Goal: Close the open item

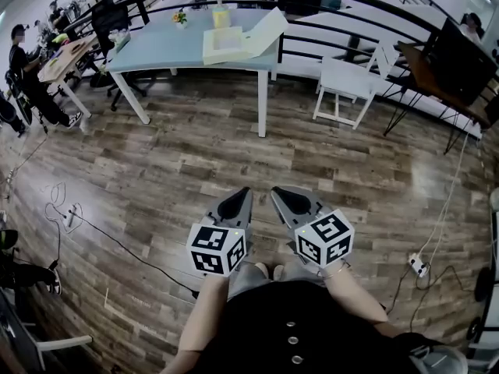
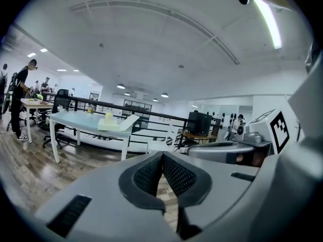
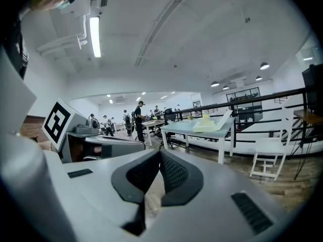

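The one box (image 1: 224, 45), with its one lid (image 1: 267, 29) raised, is seen open on the far pale-blue surface (image 1: 156, 51), so the closing is judged not yet begun, and the two claws, left claw (image 1: 243, 193) and right claw (image 1: 277, 192), are held shut and empty, well apart from it above the wooden floor (image 1: 156, 178).
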Available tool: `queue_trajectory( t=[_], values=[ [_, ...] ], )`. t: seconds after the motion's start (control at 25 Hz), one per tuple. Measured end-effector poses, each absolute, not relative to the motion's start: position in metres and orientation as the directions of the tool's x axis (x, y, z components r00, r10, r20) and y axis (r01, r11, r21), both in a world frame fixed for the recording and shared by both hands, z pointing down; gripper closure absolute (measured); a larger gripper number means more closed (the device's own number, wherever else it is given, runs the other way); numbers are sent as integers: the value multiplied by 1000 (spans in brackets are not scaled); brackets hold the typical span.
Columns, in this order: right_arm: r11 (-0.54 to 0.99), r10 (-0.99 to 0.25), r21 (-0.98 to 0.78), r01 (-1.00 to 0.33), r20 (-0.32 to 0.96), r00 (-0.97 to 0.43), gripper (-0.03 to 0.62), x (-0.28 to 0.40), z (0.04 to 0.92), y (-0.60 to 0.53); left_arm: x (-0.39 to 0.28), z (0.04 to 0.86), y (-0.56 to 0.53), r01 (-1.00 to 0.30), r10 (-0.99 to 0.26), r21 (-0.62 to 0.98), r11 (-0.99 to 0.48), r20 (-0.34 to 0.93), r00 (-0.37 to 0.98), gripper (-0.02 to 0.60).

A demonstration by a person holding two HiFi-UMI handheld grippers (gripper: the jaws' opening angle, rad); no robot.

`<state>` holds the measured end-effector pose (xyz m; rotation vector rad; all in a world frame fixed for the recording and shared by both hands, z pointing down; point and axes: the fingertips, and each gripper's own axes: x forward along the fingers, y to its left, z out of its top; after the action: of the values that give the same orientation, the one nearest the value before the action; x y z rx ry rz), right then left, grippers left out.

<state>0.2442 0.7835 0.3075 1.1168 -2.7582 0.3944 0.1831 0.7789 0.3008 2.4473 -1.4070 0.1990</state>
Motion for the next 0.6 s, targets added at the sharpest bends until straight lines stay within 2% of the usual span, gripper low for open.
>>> queue_trajectory(
  t=[0.28, 0.4, 0.48, 0.52, 0.6],
  values=[
    [662, -684, -206, -721, 226, -693, 586, 232, 316, 778, 169, 314, 777, -861, -815, 199, -469, 279, 508, 560],
    [653, -686, -200, -730, 252, -683, 538, 226, 327, 781, 160, 321, 778, -857, -810, 215, -469, 283, 514, 560],
    [644, -688, -203, -738, 269, -674, 530, 226, 334, 780, 153, 324, 776, -859, -811, 223, -461, 286, 510, 557],
    [639, -691, -203, -742, 273, -670, 525, 226, 335, 779, 150, 325, 775, -859, -810, 229, -458, 289, 510, 542],
    [633, -696, -200, -747, 274, -663, 520, 226, 335, 775, 147, 328, 774, -858, -807, 239, -455, 296, 510, 461]
  ],
)
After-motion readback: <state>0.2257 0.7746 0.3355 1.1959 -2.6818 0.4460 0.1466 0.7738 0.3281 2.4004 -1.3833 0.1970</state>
